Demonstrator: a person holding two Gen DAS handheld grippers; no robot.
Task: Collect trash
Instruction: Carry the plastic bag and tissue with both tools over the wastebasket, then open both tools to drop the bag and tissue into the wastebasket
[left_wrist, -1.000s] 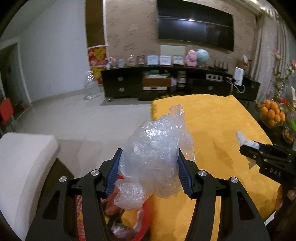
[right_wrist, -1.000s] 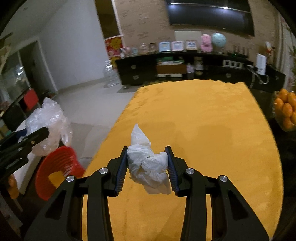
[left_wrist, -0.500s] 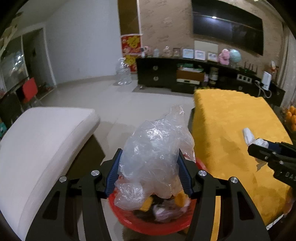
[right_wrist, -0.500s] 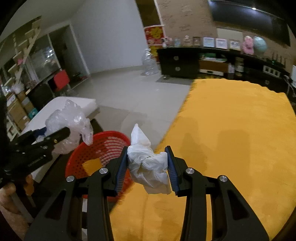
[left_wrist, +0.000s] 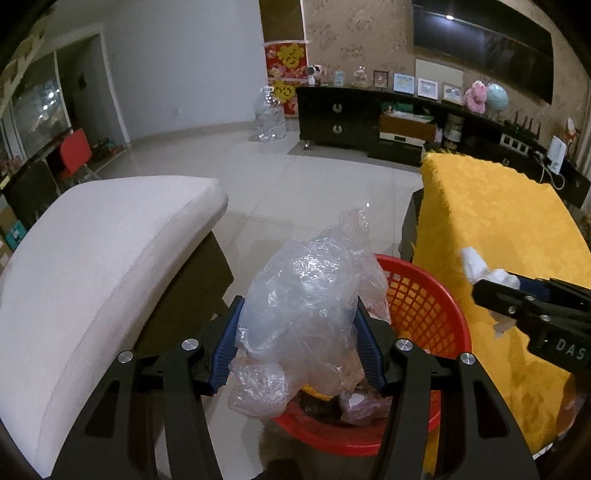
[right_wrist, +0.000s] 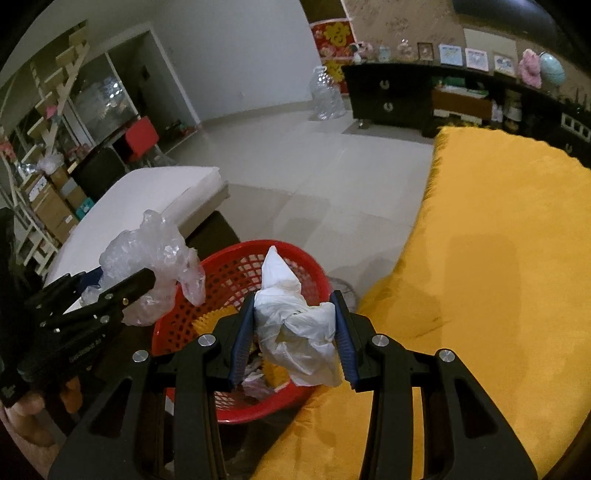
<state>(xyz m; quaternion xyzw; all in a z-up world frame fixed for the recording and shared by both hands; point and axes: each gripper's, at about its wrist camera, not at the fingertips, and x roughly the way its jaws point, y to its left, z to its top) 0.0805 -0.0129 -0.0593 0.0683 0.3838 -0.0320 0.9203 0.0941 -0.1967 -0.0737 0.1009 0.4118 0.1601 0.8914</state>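
My left gripper (left_wrist: 297, 343) is shut on a crumpled clear plastic bag (left_wrist: 314, 302) and holds it over the near left rim of a red mesh basket (left_wrist: 424, 306). The basket (right_wrist: 221, 291) stands on the floor beside the yellow-covered table and holds several scraps of trash. My right gripper (right_wrist: 293, 336) is shut on a crumpled white paper wad (right_wrist: 295, 317), above the basket's right side at the table edge. The right gripper also shows in the left wrist view (left_wrist: 517, 302), the left gripper in the right wrist view (right_wrist: 110, 291).
A yellow cloth covers the table (right_wrist: 498, 258) on the right. A white cushioned seat (left_wrist: 92, 258) stands left of the basket. Tiled floor (left_wrist: 295, 184) lies beyond, with a black TV cabinet (left_wrist: 369, 118) and a clear water jug (left_wrist: 271, 118) at the far wall.
Both grippers have swung left off the table to above the red basket, each still holding its trash. The basket has come more fully into view.
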